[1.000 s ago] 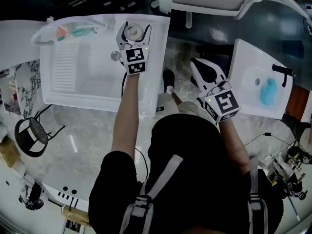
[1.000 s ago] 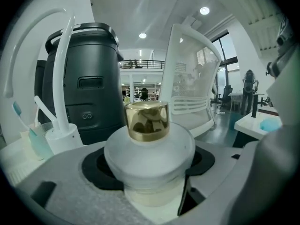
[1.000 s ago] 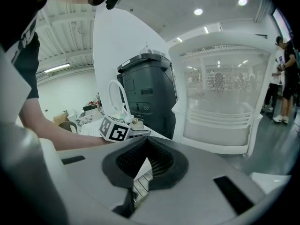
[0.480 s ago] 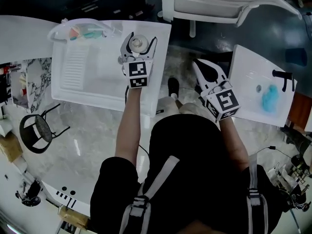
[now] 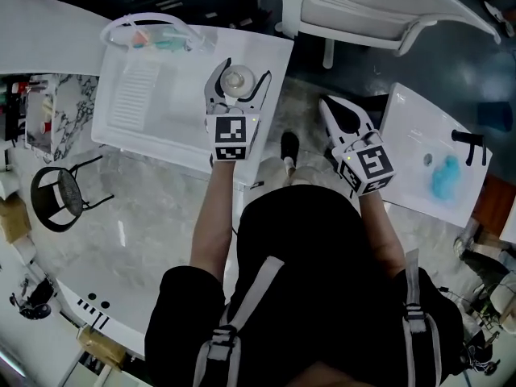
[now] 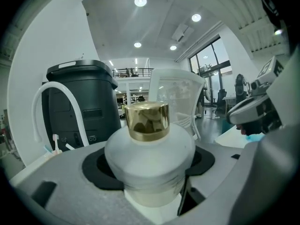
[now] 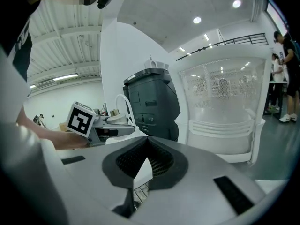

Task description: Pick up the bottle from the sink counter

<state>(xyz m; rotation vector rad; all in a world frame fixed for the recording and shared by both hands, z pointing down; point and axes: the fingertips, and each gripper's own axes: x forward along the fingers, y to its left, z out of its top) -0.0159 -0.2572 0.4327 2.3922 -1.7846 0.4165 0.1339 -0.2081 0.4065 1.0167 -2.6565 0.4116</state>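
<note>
A squat white bottle with a gold cap sits between the jaws of my left gripper, which is shut on it over the right side of the white sink counter. In the left gripper view the bottle fills the gap and presses both black pads. Its base is hidden there. My right gripper hangs shut and empty over the floor, to the right of the sink. In the right gripper view its pads meet with nothing between them.
A second white basin with a black tap and a blue cloth lies at the right. A white chair stands beyond, a black wire stool at the left. Toothbrushes lie at the sink's far edge.
The left gripper and the bottle between its jaws have come back from the sink's far edge toward me. The right gripper has barely moved.
</note>
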